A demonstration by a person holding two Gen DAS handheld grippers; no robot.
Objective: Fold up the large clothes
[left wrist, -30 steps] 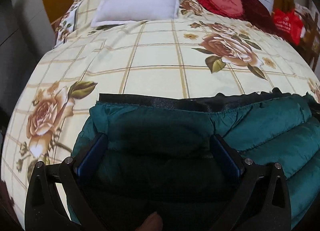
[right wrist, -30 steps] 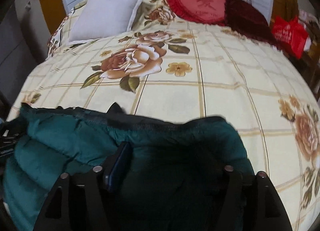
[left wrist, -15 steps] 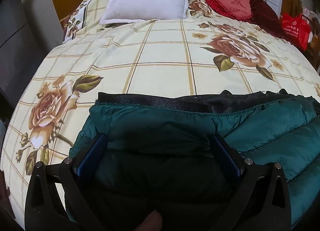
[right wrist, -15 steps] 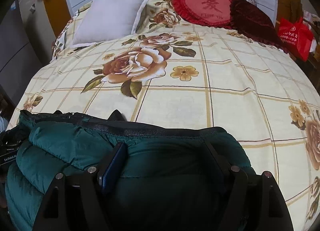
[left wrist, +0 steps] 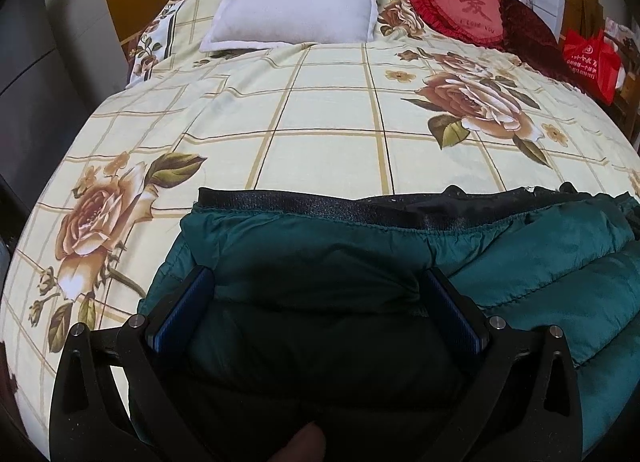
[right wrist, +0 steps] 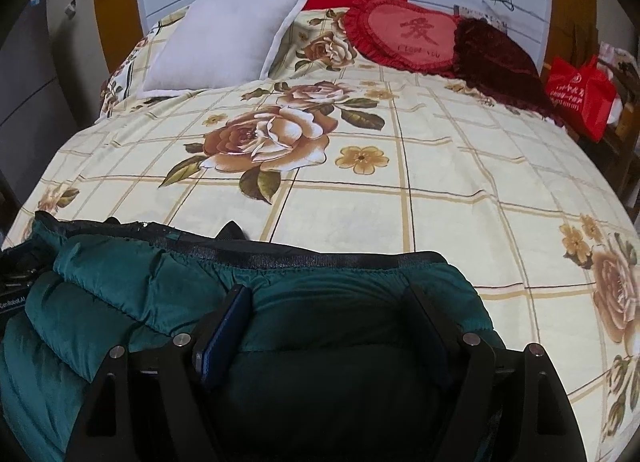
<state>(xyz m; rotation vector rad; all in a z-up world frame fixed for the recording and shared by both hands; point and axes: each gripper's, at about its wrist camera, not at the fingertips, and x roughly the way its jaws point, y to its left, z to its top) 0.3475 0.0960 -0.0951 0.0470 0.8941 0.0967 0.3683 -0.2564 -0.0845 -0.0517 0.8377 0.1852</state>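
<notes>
A teal puffy jacket [left wrist: 540, 262] with a black hem band [left wrist: 320, 207] lies bunched on the near part of the flowered bed cover [left wrist: 340, 121]. My left gripper [left wrist: 317, 272] stands open wide over the jacket's left end. Padded fabric bulges between its blue pads [left wrist: 182, 308], which do not squeeze it. In the right wrist view the jacket [right wrist: 120, 294] runs off to the left. My right gripper [right wrist: 327, 289] is open over the jacket's right end, and fabric fills the space between its fingers. A fingertip of the person [left wrist: 308, 440] shows at the bottom edge.
A white pillow [left wrist: 296, 1], a red heart cushion [left wrist: 460, 9] and a dark red cushion [right wrist: 496, 57] lie at the head of the bed. A red bag [right wrist: 580, 97] stands off the bed's right side. Dark floor and cabinets flank the left edge.
The right gripper's fingers have spread wider, and its right finger now shows clear of the fabric. The left gripper keeps the same width. The jacket has stayed where it was.
</notes>
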